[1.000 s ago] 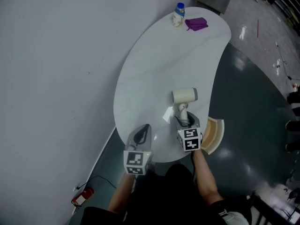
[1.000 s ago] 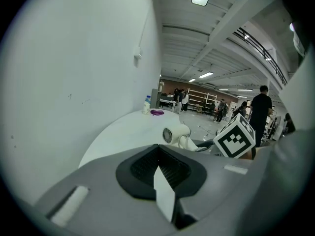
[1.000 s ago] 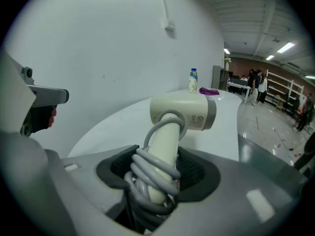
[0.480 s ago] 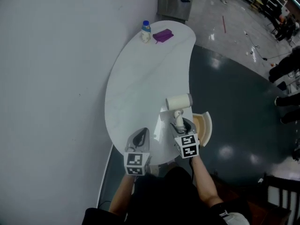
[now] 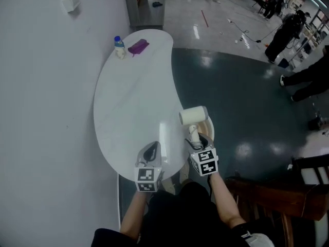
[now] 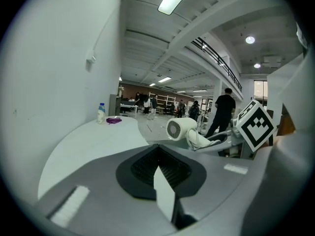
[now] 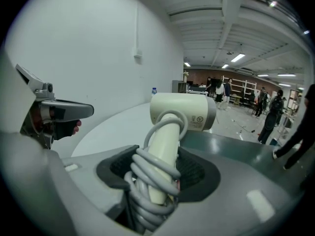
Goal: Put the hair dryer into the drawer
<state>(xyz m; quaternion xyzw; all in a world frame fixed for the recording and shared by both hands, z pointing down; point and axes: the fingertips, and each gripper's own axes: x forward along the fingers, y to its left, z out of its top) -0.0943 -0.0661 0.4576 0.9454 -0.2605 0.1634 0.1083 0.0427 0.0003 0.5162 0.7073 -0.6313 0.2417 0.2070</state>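
The right hand-held gripper [image 5: 200,148] is clamped on the handle of the hair dryer [image 5: 193,116], pinching the cord [image 7: 153,181] coiled round it. The dryer is held head-up in the air over the tabletop's [image 5: 128,102] right edge, above the open drawer [image 5: 211,133], which it mostly hides. The coils could let the handle slip or swing, and the broad head may catch the drawer's rim. The left hand-held gripper [image 5: 150,151], closed and empty, hovers by the near edge.
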